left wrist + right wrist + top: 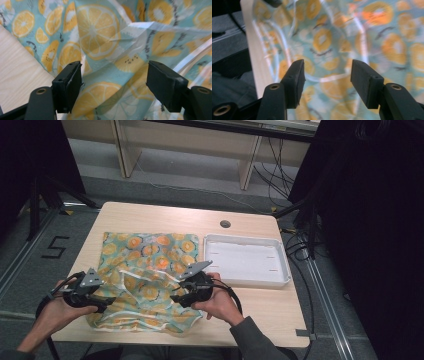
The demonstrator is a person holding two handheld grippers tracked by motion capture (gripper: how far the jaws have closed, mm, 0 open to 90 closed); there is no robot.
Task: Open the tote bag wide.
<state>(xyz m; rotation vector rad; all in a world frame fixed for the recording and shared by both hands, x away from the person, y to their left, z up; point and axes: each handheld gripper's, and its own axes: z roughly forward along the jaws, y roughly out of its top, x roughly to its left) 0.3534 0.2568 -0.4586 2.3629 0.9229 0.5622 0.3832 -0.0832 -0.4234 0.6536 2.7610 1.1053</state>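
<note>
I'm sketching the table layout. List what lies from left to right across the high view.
Left tool → fruit-print cloth → right tool, over the cloth's right part → white tray.

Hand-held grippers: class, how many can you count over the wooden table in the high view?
2. The left hand-held gripper is at the near left edge of the teal, orange-slice-patterned cloth; the right hand-held gripper is over its near right part. Both stand open.
</note>
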